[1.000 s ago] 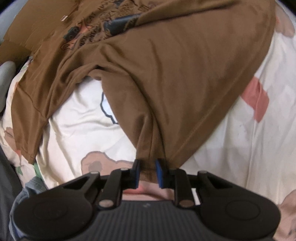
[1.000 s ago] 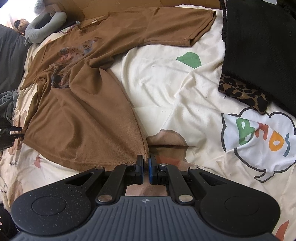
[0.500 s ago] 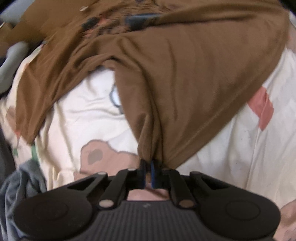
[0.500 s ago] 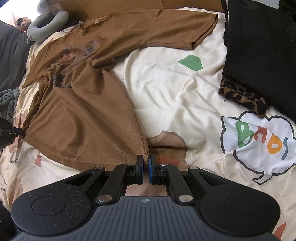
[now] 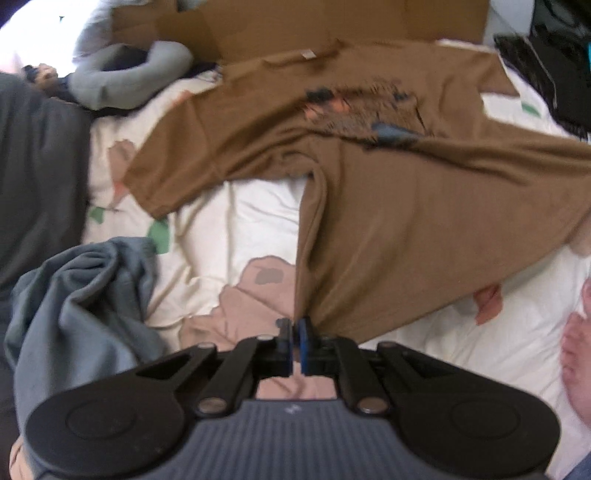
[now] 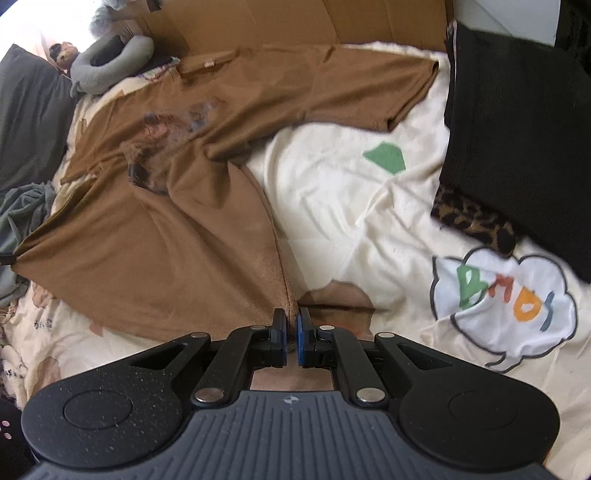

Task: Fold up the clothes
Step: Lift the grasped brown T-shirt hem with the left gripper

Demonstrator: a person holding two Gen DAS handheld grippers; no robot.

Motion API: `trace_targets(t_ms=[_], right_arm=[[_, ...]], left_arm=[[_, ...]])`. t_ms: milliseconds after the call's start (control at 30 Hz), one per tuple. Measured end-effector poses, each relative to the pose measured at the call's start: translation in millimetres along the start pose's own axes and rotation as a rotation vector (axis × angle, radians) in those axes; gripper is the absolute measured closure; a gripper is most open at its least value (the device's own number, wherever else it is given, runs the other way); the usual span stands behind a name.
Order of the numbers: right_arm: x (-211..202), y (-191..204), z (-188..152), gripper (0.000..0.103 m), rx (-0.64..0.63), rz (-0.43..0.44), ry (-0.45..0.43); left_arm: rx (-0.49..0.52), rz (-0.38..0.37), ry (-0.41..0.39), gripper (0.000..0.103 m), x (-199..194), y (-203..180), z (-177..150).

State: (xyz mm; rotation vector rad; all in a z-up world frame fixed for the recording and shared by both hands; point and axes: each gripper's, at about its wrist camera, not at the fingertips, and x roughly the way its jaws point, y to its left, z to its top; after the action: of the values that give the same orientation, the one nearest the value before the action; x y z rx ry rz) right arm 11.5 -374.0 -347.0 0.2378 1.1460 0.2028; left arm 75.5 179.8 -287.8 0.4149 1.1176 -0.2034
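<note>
A brown T-shirt (image 5: pixel 424 206) with a printed chest graphic lies spread on a cream bedsheet (image 5: pixel 236 221), collar toward the far cardboard. My left gripper (image 5: pixel 294 325) is shut on the shirt's lower left hem corner, which is lifted so the fabric hangs taut from the pads. In the right wrist view the same brown T-shirt (image 6: pixel 155 229) stretches left, and my right gripper (image 6: pixel 291 314) is shut on its lower right hem corner, raised a little off the sheet. Both sleeves still rest flat on the bed.
A blue-grey garment (image 5: pixel 81 295) is bunched at the left. A grey neck pillow (image 6: pixel 107 66) and cardboard (image 6: pixel 295 22) sit at the far end. Black clothing (image 6: pixel 517 129) over a leopard-print item (image 6: pixel 472 218) lies at the right. A person's bare feet (image 5: pixel 578 350) show at the right edge.
My left gripper closed on the hem corner, then rose and rolled, pulling the fabric up; more of the bed came into view. The right gripper lifted its corner slightly.
</note>
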Motion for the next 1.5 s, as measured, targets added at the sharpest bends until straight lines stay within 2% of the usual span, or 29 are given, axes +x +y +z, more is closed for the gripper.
trace_targets(t_ms=[267, 567, 733, 967, 1067, 1167, 1300, 1500], right_arm=[[-37, 12, 21, 0.1, -0.036, 0.032, -0.043], [-79, 30, 49, 0.1, -0.039, 0.146, -0.051], [-106, 39, 73, 0.1, -0.024, 0.201, -0.078], [-142, 54, 111, 0.1, -0.058, 0.236, -0.142], [-156, 57, 122, 0.1, -0.049, 0.256, -0.167], [-162, 59, 130, 0.1, -0.041, 0.277, -0.167], [-157, 65, 130, 0.1, -0.068, 0.264, -0.145], [-134, 60, 104, 0.1, -0.082, 0.215, -0.083]], left_arm=[[-0.133, 0.0, -0.058, 0.1, -49, 19, -7], [-0.245, 0.021, -0.128, 0.101, -96, 46, -11], [-0.299, 0.026, -0.188, 0.101, -123, 59, -4], [-0.326, 0.045, -0.26, 0.103, -150, 76, 18], [-0.371, 0.058, -0.289, 0.103, -159, 86, 22], [-0.408, 0.056, -0.291, 0.103, -163, 95, 20], [-0.426, 0.054, -0.254, 0.103, -154, 96, 11], [-0.458, -0.008, -0.17, 0.103, -115, 75, -14]])
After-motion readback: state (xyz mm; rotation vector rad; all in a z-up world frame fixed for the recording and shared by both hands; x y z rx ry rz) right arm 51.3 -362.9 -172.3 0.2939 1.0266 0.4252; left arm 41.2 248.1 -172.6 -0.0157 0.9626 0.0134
